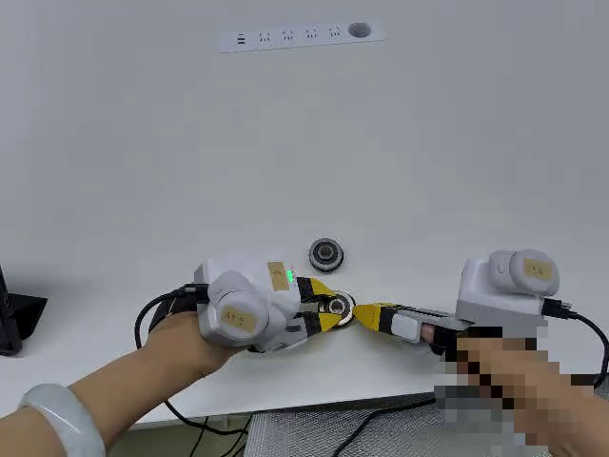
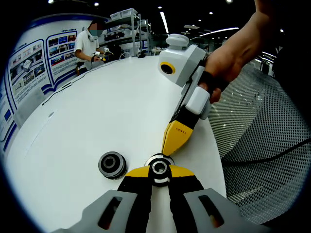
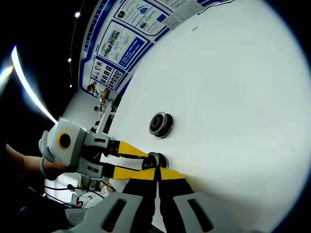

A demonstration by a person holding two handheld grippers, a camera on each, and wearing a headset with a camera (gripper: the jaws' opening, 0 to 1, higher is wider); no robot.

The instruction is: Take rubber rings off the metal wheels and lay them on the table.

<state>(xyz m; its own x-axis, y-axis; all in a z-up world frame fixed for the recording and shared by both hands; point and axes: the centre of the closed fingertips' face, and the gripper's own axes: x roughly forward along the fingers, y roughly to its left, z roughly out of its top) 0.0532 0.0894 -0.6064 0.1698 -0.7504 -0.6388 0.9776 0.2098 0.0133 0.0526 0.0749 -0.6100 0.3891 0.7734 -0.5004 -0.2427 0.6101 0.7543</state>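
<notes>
Left gripper (image 1: 330,307): its yellow-tipped fingers are closed narrow on a metal wheel (image 1: 340,307) and hold it just above the near edge of the white bench (image 1: 428,190). The left gripper view confirms the grip. The wheel (image 2: 159,167) sits clamped between that gripper's (image 2: 159,173) two tips, with its bright hub facing up and a dark band round the rim.

Right gripper (image 1: 365,315): it comes in from the right, level with the held wheel. In its own view the fingers (image 3: 156,171) lie pressed together with no gap. Their tips meet the near rim of the wheel (image 3: 158,159), which the left gripper (image 3: 147,161) carries from the left. In the left gripper view the right gripper's yellow tip (image 2: 168,147) touches the far rim of the wheel. I cannot tell whether the tips have caught the rubber band itself.

A second wheel (image 1: 325,253) lies flat on the bench, just beyond the held one and apart from both grippers. Its dark outer ring is in place around a metal centre. It also shows in the left gripper view (image 2: 112,165) and the right gripper view (image 3: 161,124).

A white power strip (image 1: 300,36) lies at the far side of the bench. A black object (image 1: 14,319) stands at the left edge.
</notes>
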